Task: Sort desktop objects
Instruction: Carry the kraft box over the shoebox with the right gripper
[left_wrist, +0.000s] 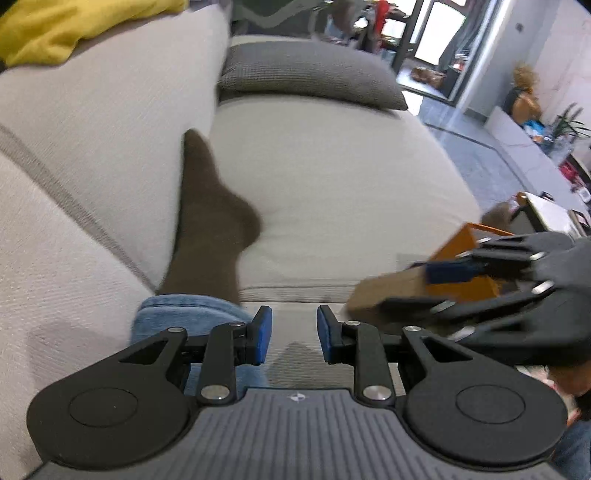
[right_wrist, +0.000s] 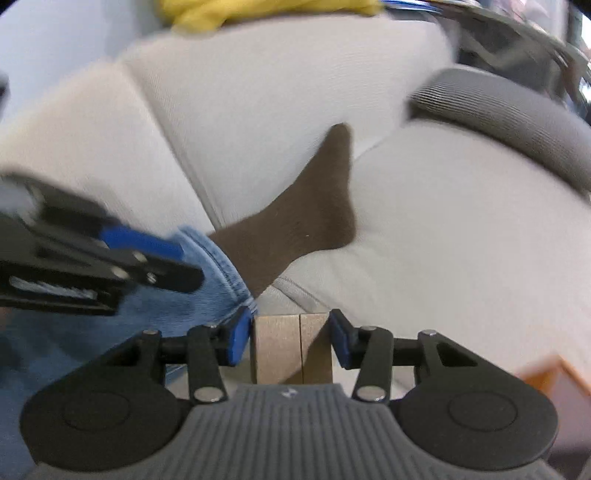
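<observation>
My right gripper (right_wrist: 291, 338) is shut on a tan cardboard-coloured block (right_wrist: 291, 343), held between its blue pads above the sofa's front edge. The same gripper (left_wrist: 447, 273) and block (left_wrist: 384, 291) show at the right of the left wrist view, in front of an orange box (left_wrist: 458, 258). My left gripper (left_wrist: 293, 334) is open and empty, pointing at the sofa seat. It also shows at the left of the right wrist view (right_wrist: 140, 251), blurred.
A person's leg in blue jeans (left_wrist: 184, 314) and a brown sock (left_wrist: 210, 221) rests on the beige sofa (left_wrist: 351, 192). A grey cushion (left_wrist: 310, 70) lies at the back. Yellow cloth (left_wrist: 66, 26) lies on the backrest. A low table (left_wrist: 554, 214) stands at the right.
</observation>
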